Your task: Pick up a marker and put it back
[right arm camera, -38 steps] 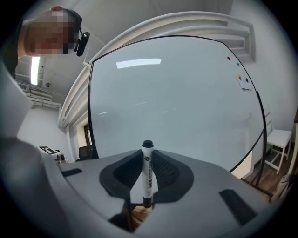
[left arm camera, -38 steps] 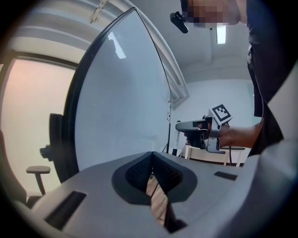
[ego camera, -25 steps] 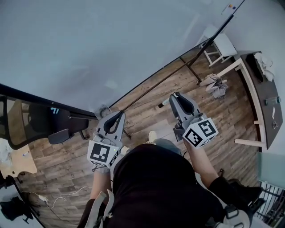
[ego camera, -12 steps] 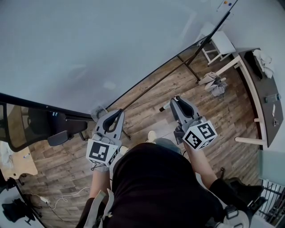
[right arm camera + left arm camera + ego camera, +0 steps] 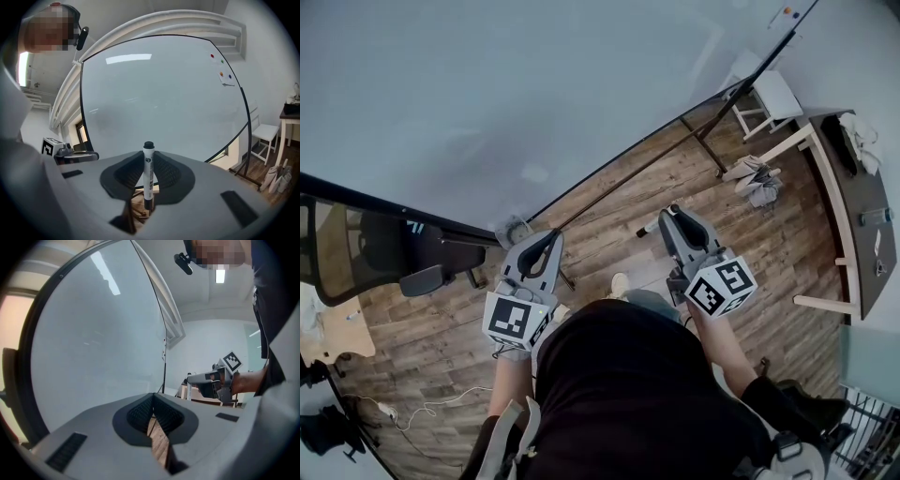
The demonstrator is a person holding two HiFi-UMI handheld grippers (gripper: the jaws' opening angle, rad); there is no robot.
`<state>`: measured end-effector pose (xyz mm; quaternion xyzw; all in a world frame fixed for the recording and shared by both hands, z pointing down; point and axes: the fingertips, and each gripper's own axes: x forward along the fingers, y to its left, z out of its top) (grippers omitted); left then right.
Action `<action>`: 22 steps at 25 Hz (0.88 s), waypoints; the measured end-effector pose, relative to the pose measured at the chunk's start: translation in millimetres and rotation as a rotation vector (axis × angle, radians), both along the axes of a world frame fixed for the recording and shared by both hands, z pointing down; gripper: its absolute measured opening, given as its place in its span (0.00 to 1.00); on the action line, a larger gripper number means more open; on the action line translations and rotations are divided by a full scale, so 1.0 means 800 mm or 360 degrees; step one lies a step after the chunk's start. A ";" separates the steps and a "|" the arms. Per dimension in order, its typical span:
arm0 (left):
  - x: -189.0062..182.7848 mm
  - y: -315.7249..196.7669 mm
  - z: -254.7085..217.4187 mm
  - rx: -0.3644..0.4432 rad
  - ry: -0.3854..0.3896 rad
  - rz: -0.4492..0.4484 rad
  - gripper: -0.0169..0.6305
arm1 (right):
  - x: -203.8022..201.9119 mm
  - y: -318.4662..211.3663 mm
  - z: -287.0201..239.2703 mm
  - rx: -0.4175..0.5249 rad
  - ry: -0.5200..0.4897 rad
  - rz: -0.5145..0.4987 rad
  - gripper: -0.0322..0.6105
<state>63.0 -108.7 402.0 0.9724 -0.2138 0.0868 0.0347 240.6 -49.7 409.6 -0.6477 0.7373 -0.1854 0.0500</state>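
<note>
A white marker with black caps (image 5: pixel 148 176) stands upright between the pads of my right gripper (image 5: pixel 147 183), which is shut on its barrel. In the head view the marker (image 5: pixel 648 224) sticks out sideways from the right gripper (image 5: pixel 673 218), held above the wooden floor a little short of the whiteboard (image 5: pixel 534 84). My left gripper (image 5: pixel 546 244) hangs level with it on the left. In the left gripper view its pads (image 5: pixel 140 412) meet with nothing between them, and the right gripper (image 5: pixel 206 380) shows beyond.
The whiteboard's black frame and stand legs (image 5: pixel 703 141) run across the floor ahead. An office chair (image 5: pixel 422 277) is at the left, a white stool (image 5: pixel 764 94) and a dark desk (image 5: pixel 853 206) at the right. Folded umbrellas (image 5: pixel 750 178) and a cable (image 5: pixel 422 412) lie on the floor.
The right gripper with the marker has drawn back slightly toward the person. The left gripper has hardly moved.
</note>
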 end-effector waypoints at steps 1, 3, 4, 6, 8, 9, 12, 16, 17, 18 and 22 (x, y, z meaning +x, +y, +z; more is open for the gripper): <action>-0.003 0.000 0.000 -0.0002 -0.0005 -0.0010 0.04 | -0.003 -0.002 0.000 0.0002 -0.0001 -0.0010 0.16; -0.010 -0.002 0.001 -0.0008 -0.0009 -0.0031 0.04 | -0.009 -0.008 -0.002 0.0001 0.0002 -0.0034 0.16; -0.014 -0.002 0.002 -0.0012 -0.0007 -0.0043 0.04 | -0.013 -0.012 -0.003 0.0000 0.0005 -0.0048 0.16; -0.022 -0.003 0.003 -0.0020 -0.0008 -0.0067 0.04 | -0.020 -0.019 -0.005 0.0002 0.0008 -0.0075 0.16; -0.029 -0.004 0.004 -0.0025 -0.0010 -0.0089 0.04 | -0.028 -0.028 -0.008 0.0010 0.0009 -0.0107 0.16; -0.033 -0.004 0.005 -0.0027 -0.0008 -0.0102 0.04 | -0.033 -0.033 -0.010 0.0015 0.0010 -0.0125 0.16; -0.048 -0.005 0.008 -0.0031 0.0004 -0.0145 0.04 | -0.049 -0.048 -0.016 0.0032 0.0015 -0.0185 0.16; -0.078 -0.011 0.009 -0.0035 -0.0005 -0.0227 0.04 | -0.078 -0.070 -0.023 0.0052 0.0022 -0.0274 0.16; -0.087 -0.012 0.010 -0.0036 -0.0001 -0.0246 0.04 | -0.086 -0.075 -0.024 0.0056 0.0023 -0.0294 0.16; -0.095 -0.013 0.010 -0.0038 0.0002 -0.0267 0.04 | -0.094 -0.080 -0.026 0.0061 0.0024 -0.0316 0.16; -0.124 -0.014 0.010 -0.0035 0.0002 -0.0365 0.04 | -0.124 -0.101 -0.035 0.0093 0.0027 -0.0421 0.16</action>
